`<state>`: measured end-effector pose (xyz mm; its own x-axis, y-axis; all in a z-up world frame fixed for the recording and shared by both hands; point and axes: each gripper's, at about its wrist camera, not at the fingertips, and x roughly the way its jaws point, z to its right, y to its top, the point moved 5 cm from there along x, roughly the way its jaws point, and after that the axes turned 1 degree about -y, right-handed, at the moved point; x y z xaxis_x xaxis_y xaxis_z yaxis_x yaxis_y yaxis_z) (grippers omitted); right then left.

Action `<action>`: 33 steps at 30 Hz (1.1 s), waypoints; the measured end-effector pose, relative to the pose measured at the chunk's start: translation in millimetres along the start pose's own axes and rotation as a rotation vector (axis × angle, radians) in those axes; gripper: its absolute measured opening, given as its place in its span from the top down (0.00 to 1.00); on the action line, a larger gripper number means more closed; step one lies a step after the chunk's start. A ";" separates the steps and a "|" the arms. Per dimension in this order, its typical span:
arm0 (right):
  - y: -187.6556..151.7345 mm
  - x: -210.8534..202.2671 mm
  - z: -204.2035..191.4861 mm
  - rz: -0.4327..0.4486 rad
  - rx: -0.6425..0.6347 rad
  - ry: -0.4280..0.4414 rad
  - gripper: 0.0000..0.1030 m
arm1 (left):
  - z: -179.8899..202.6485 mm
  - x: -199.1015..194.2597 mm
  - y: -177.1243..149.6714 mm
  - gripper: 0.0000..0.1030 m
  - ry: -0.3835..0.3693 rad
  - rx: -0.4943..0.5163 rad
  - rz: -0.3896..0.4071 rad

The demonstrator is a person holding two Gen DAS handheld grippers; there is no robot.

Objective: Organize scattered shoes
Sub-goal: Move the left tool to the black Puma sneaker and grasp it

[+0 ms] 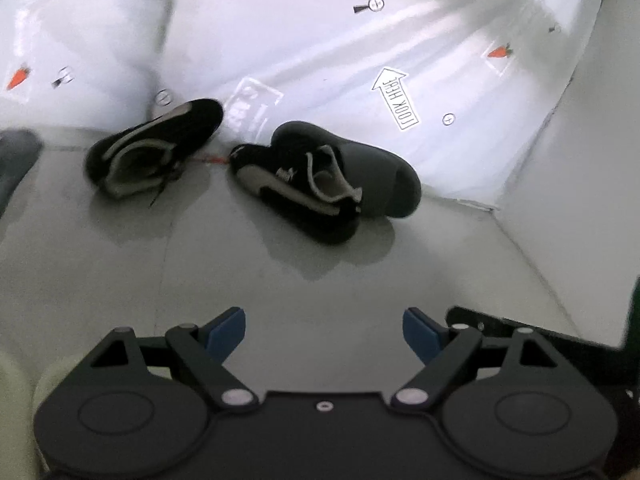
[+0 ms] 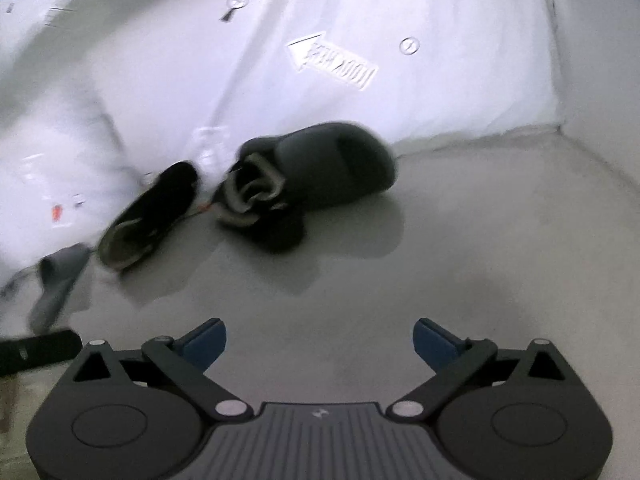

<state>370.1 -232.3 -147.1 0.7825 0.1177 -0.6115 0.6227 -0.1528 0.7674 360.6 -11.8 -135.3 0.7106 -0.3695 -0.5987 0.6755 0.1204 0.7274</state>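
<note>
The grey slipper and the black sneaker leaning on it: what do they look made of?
Grey slipper: likely moulded foam or rubber, with a smooth, matte, seamless shell and no stitching. Black sneaker: apparently fabric or mesh upper with pale synthetic trim and a padded collar; the dull, soft surface and laces point that way, but blur leaves it uncertain.

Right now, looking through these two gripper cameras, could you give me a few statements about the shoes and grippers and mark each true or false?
1. Both grippers are empty, jaws apart. True: the left gripper and right gripper hold nothing.
2. A black sneaker leans against a dark grey slipper. True.
3. The other black sneaker sits on top of that slipper. False: it lies apart on the floor.
4. The shoes lie on a red carpet. False: the floor is pale grey.
</note>
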 end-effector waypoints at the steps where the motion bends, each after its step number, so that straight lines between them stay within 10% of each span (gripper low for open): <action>1: 6.4 5.6 4.3 0.016 -0.001 -0.006 0.03 | 3.6 13.1 10.6 0.16 0.005 0.002 -0.002; 14: 27.6 66.3 32.5 0.037 -0.018 -0.076 0.02 | -2.2 187.3 104.1 0.16 0.099 -0.041 -0.008; 18: 18.4 66.7 29.9 0.014 0.008 -0.072 0.02 | -14.9 217.8 103.9 0.37 0.204 -0.061 -0.059; 33: 5.8 21.2 3.7 0.031 -0.017 -0.014 0.02 | -19.7 178.6 69.0 0.77 0.271 -0.048 -0.109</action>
<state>390.3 -234.4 -156.3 0.8013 0.0990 -0.5901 0.5983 -0.1390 0.7891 538.1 -51.3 -198.6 0.6556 -0.1242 -0.7448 0.7547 0.1393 0.6411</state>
